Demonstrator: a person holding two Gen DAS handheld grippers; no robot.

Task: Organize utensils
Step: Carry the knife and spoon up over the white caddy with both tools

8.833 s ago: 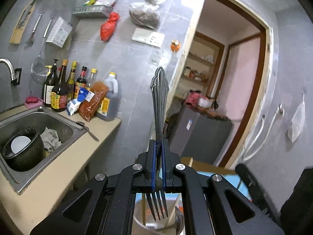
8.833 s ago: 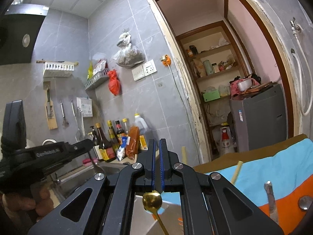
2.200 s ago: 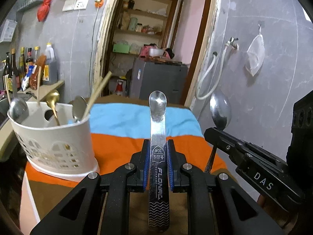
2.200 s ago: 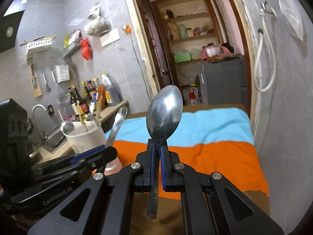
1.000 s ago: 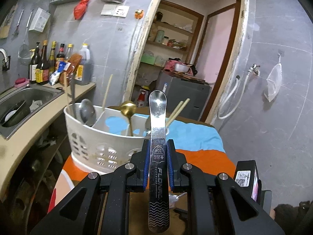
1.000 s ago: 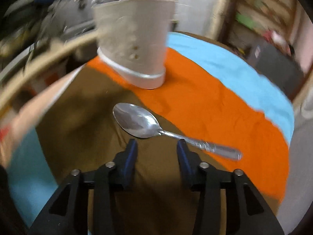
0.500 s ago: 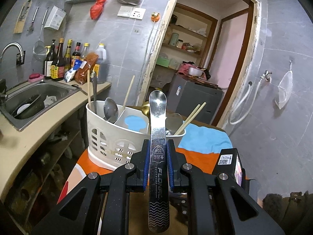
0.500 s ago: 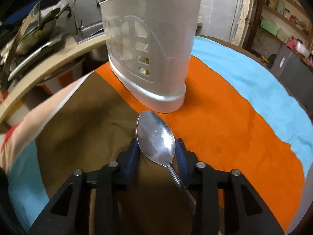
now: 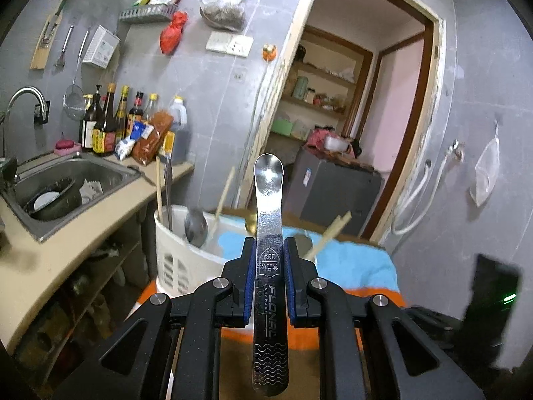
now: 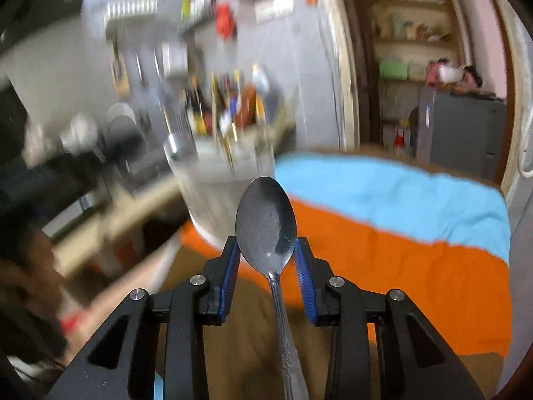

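A flat steel utensil handle (image 9: 268,266) is pinched upright between the blue pads of the left gripper (image 9: 268,265), its rounded end pointing up. Just beyond and below it, a white slotted utensil holder (image 9: 180,266) is seen standing on a table with a cloth (image 10: 416,253) banded in blue, orange and brown; a spoon and chopsticks are already standing in the holder.

In the blurred right wrist view, a spoon (image 10: 266,223) is gripped by its bowl between the fingers of the right gripper (image 10: 266,253), the handle trailing back toward the camera. The holder (image 10: 226,193) appears ahead and to the left.

The step in hand seems to be carrying both utensils to the holder. Next, each would need to be brought over the rim, tipped end-down, and released into a free slot, clear of the chopsticks.
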